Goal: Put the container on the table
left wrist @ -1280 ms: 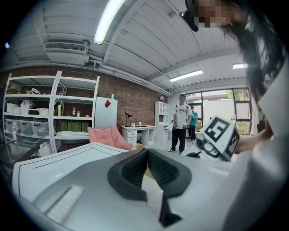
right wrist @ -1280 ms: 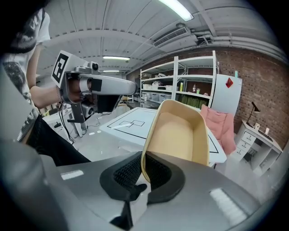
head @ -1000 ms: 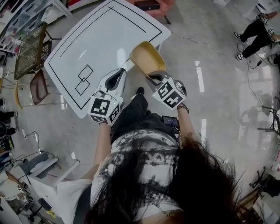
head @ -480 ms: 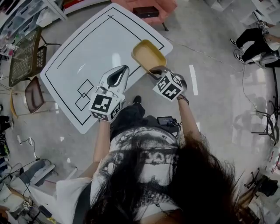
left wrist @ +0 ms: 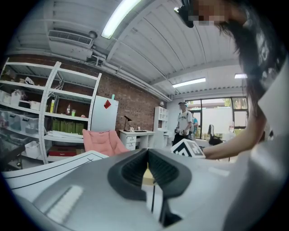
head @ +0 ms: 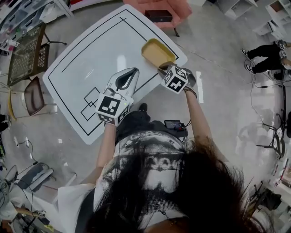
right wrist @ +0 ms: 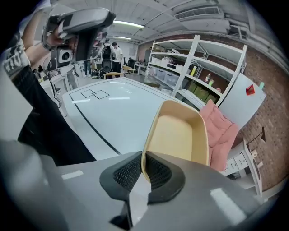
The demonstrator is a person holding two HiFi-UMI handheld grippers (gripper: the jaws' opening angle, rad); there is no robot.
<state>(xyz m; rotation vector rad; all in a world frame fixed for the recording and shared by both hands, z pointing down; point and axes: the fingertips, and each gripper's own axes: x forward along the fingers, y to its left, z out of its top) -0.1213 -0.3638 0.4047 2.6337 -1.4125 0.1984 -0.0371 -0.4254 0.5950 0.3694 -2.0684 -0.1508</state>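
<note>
A shallow yellow container [head: 157,52] hangs over the near right corner of the white table [head: 91,54], which carries black lines. My right gripper [head: 166,67] is shut on the container's near rim. In the right gripper view the rim wall [right wrist: 178,133] runs between the pads of the right gripper [right wrist: 143,159]. Whether the container touches the tabletop I cannot tell. My left gripper [head: 133,72] is shut and empty, hovering over the table's near edge to the left of the container. In its own view the left gripper [left wrist: 146,155] points almost level across the table.
A pink chair [head: 166,5] with a dark box [head: 158,15] stands beyond the table's far corner. A wire-mesh rack [head: 27,50] and a brown chair [head: 34,95] flank the table's left side. Shelving [right wrist: 198,67] lines the wall. A person [head: 266,57] sits at far right.
Both grippers have moved forward toward the table. The container has gone from beside the table's edge to above its right corner, and the left gripper now reaches over the tabletop.
</note>
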